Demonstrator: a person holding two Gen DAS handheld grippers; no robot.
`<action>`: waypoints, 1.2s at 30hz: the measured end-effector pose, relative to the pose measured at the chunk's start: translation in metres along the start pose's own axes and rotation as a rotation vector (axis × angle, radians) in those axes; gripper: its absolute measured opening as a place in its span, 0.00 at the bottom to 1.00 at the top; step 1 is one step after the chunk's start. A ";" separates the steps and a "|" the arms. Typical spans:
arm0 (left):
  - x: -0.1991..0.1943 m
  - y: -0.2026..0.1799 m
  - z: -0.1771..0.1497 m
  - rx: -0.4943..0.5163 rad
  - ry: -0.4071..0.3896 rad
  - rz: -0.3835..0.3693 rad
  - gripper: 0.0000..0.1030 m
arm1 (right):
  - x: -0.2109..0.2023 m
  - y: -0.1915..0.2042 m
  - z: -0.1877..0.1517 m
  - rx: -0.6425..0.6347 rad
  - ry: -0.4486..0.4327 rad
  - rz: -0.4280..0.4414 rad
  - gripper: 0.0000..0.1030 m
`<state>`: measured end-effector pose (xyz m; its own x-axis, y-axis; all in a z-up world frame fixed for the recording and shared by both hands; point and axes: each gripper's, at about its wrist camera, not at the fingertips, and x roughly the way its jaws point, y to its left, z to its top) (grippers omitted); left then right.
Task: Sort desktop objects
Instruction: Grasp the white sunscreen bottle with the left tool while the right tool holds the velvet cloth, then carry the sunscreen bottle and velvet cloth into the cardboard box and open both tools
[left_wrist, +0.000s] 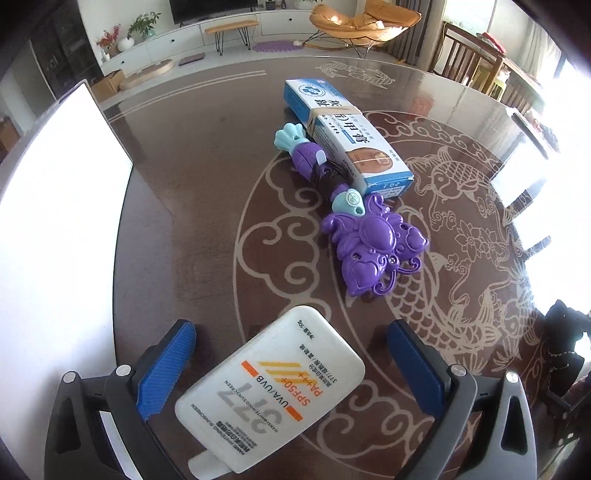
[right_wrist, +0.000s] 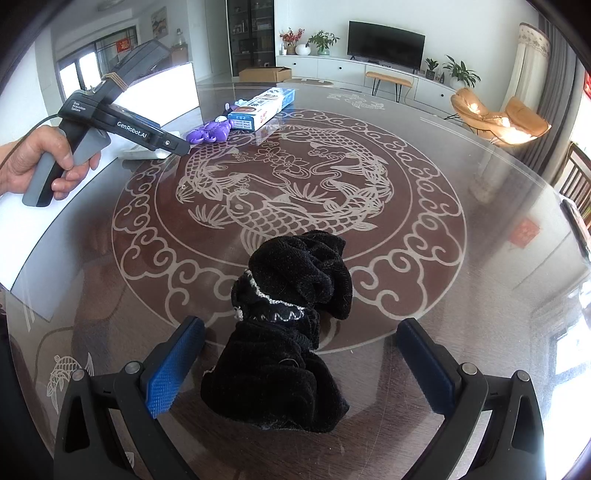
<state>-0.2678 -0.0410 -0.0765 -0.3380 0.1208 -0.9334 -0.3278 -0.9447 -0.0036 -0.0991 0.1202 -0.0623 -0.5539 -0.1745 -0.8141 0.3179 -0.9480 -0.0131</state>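
In the left wrist view, the left gripper (left_wrist: 291, 365) is standing spread, with the sunscreen bottle (left_wrist: 271, 393) lying flat on the table (left_wrist: 192, 206) between the fingers, untouched; its long axis is running diagonally across the gap, cap nearest the camera. In the right wrist view, the right gripper (right_wrist: 299, 369) is likewise spread, straddling the black cloth (right_wrist: 288, 325), which is extending forward along the fingers.
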 end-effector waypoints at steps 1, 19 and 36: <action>-0.002 -0.005 -0.006 0.014 0.011 -0.003 1.00 | 0.000 0.000 0.000 0.000 0.000 0.000 1.00; -0.029 -0.032 -0.069 -0.096 -0.153 0.070 0.49 | 0.000 0.000 0.000 0.000 0.000 0.000 1.00; -0.162 -0.029 -0.175 -0.351 -0.482 -0.109 0.49 | 0.000 -0.016 0.033 0.011 0.211 0.107 0.48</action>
<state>-0.0487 -0.0861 0.0114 -0.7075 0.2693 -0.6534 -0.1001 -0.9534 -0.2846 -0.1299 0.1261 -0.0431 -0.3440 -0.2154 -0.9139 0.3569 -0.9303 0.0850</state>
